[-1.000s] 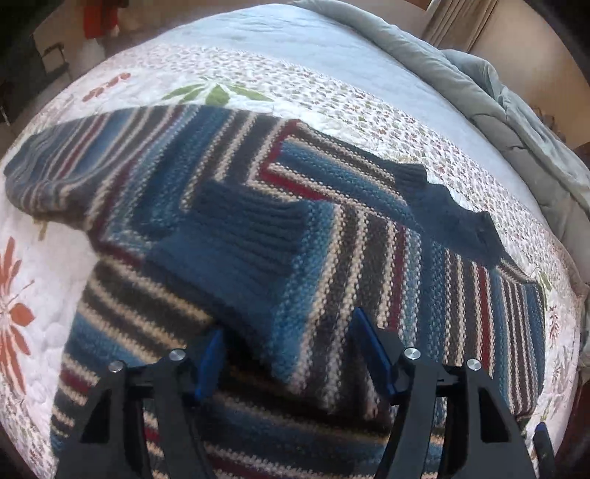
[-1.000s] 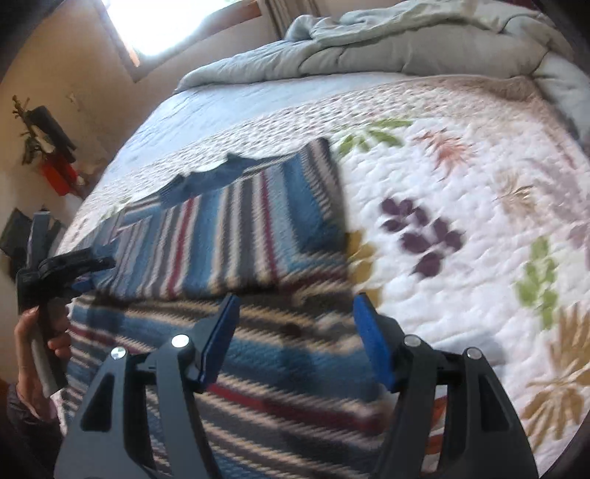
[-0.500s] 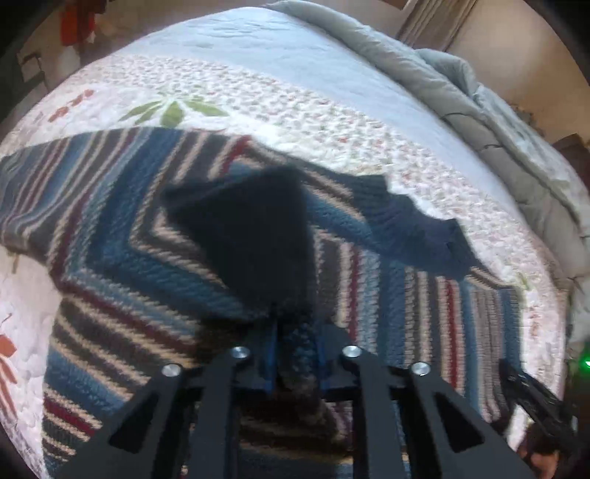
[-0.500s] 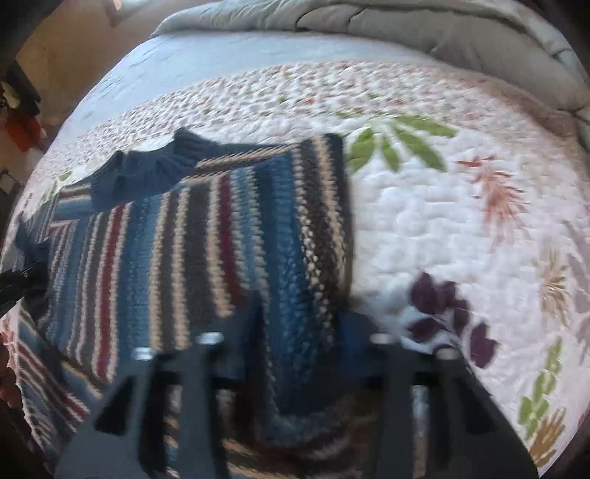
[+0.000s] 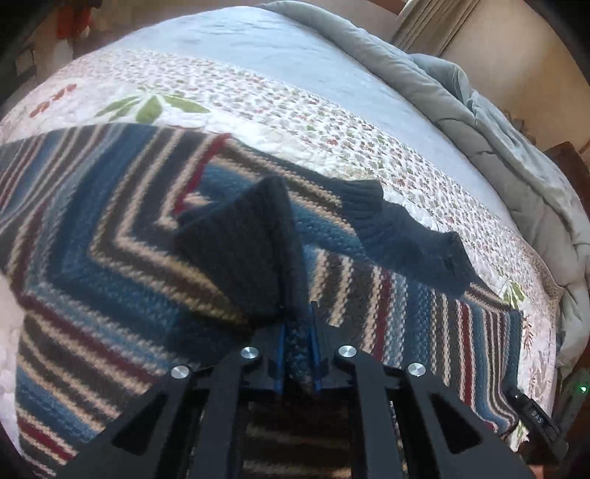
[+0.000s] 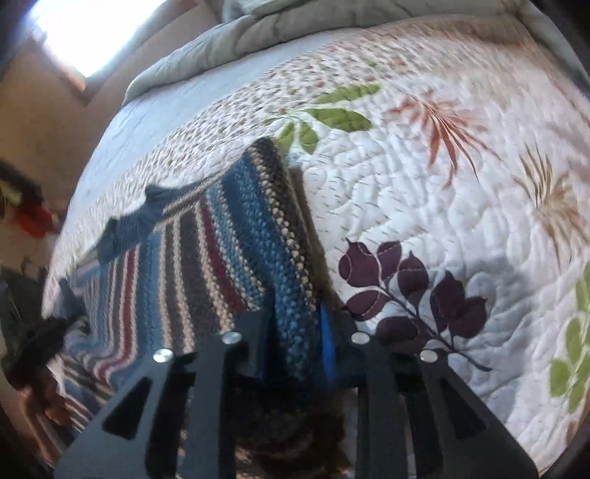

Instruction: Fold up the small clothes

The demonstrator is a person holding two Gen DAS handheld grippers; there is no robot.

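Observation:
A knitted sweater striped in blue, grey, cream and red (image 5: 129, 258) lies spread on a bed. Its dark navy sleeve cuff (image 5: 243, 250) is folded onto the body and pulled up into a peak. My left gripper (image 5: 298, 313) is shut on the fabric just below that cuff. The navy ribbed collar (image 5: 405, 235) lies beyond it. In the right wrist view, the sweater's right side edge (image 6: 280, 228) rises in a fold into my right gripper (image 6: 295, 313). The knit fills the gap between the pads, and the jaws are opening slightly.
A white quilt with leaf and flower prints (image 6: 442, 184) covers the bed around the sweater. A bunched grey duvet (image 5: 479, 121) lies along the far side. A bright window (image 6: 92, 29) is beyond the bed's corner. A hand holding the other gripper shows blurred at left (image 6: 37, 350).
Both grippers went from wide open to closed on the sweater. The left pinched the sleeve near the cuff and raised it. The right dropped to the sweater's right edge and gripped it.

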